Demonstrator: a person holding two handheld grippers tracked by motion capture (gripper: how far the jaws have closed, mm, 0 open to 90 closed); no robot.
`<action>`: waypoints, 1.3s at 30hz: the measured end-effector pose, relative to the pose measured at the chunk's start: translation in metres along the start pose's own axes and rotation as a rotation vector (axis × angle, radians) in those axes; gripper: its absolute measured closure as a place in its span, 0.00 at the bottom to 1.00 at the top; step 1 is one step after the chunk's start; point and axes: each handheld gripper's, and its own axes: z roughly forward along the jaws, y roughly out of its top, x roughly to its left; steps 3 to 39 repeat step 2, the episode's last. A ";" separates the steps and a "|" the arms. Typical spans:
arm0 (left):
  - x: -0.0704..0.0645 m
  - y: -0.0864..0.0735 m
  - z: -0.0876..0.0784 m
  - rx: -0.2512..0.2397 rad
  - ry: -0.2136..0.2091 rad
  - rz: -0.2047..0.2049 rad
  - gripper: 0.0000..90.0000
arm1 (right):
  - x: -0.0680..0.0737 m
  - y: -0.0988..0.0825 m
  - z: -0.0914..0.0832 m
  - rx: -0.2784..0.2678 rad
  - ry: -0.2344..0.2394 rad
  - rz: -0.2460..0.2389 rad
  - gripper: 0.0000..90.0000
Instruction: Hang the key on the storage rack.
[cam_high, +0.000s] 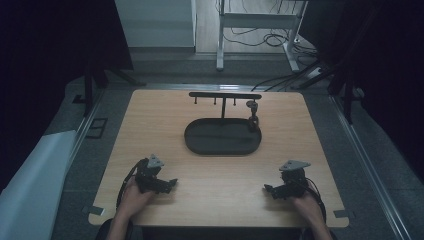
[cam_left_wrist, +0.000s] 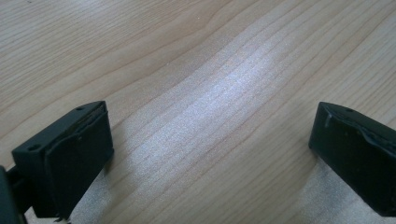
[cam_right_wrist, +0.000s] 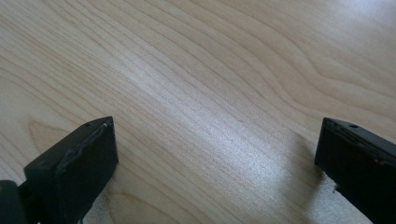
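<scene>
A black oval tray (cam_high: 196, 142) lies at the middle of the wooden table (cam_high: 150, 120), with a black T-shaped rack (cam_high: 224, 95) rising from its far side. A small dark object (cam_high: 253, 116) hangs or stands at the rack's right end, over the tray's right rim. Near the front left, a hand holds my left gripper (cam_high: 170, 184), open, jaws pointing right. At the front right, my right gripper (cam_high: 268, 189) is open too, jaws pointing left. In both gripper views (cam_left_wrist: 210, 154) (cam_right_wrist: 215, 163) the wide-apart jaws frame bare wood, nothing between them.
Cables trail from both grippers toward the front edge. Dark curtains stand left and right of the table. A white desk frame (cam_high: 260, 22) with floor cables stands beyond the far edge. A white sheet (cam_high: 30, 185) lies on the floor at the left.
</scene>
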 end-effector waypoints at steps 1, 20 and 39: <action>0.000 0.000 0.000 -0.002 0.001 -0.004 0.00 | -0.001 -0.001 0.000 -0.004 0.006 0.012 0.00; 0.000 0.000 0.000 -0.002 0.001 -0.004 0.00 | -0.002 -0.001 0.000 -0.005 0.008 0.013 0.00; 0.000 0.000 0.000 -0.002 0.001 -0.004 0.00 | -0.002 -0.001 0.000 -0.005 0.008 0.013 0.00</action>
